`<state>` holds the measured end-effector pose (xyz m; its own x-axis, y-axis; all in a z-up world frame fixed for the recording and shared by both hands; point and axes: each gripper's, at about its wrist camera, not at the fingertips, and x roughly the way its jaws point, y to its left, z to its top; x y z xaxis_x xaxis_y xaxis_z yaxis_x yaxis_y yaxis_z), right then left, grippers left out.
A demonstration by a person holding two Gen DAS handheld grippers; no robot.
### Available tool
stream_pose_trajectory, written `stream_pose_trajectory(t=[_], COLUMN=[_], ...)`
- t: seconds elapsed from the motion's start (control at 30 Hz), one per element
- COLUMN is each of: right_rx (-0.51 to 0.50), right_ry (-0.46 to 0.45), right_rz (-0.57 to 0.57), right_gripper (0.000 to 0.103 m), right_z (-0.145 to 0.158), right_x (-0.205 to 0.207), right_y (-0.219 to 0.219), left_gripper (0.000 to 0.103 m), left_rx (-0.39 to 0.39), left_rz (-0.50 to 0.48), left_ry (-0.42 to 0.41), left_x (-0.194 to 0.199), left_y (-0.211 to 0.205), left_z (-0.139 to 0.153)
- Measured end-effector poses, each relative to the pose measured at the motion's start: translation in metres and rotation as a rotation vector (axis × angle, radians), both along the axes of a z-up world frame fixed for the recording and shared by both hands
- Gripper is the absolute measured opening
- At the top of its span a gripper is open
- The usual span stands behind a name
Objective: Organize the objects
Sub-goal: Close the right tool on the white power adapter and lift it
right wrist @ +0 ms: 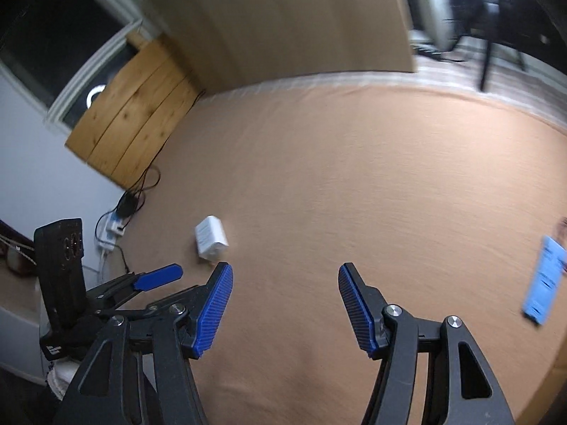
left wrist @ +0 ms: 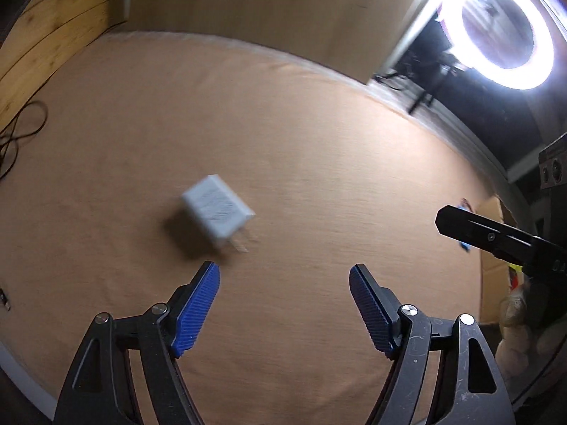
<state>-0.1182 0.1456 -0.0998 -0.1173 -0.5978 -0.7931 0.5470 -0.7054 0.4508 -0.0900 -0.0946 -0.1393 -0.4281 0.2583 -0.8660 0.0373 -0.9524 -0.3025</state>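
**Ana:** Across both wrist views spreads a wide tan cloth surface (left wrist: 319, 141), mostly bare, with a large cardboard panel (left wrist: 265, 7) standing at its far edge and a wooden board (right wrist: 131, 120) leaning at one corner.

**Ben:** What sits on the cloth?

**Ana:** Two small things, well apart. A white plug-in charger (left wrist: 218, 212) lies on its side, prongs toward the camera, just ahead of the left gripper (left wrist: 283, 283). A flat light-blue packet (right wrist: 544, 279) lies near the cloth's right edge in the right wrist view.

**Ben:** And the grippers?

**Ana:** Both hang over the cloth with jaws spread and nothing between the blue pads. The left gripper's nearer finger is close to the charger but apart from it. The right gripper (right wrist: 285, 283) has only bare cloth ahead of it.

**Ben:** So how far along is the organizing?

**Ana:** Hard to judge fully. No container or sorted group is plainly visible, and both items lie loose, so picking up and placing both appears still ahead; the charger looks the likelier first target.
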Motion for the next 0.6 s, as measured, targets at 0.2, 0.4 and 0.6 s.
stream_pose_trajectory(t=[0.2,0.4,0.6], right_rx=[0.021,0.04,0.035], right_ry=[-0.05,-0.094,-0.156], right_rz=[0.09,0.174,0.193], right_gripper=[0.058,0.058,0.058], right_z=[-0.016,-0.031,-0.046], right_x=[-0.002,-0.005,-0.017], right_y=[-0.057,-0.102,-0.127], left_gripper=[0.079,0.077,0.061], left_rx=[0.003,0.037,0.071], left_rz=[0.042,0.046,0.027], left_ry=[-0.012,-0.011,-0.018], left_x=[-0.006,-0.013,-0.02], left_y=[-0.034,-0.048,-0.053], left_z=[-0.018,-0.029,-0.038])
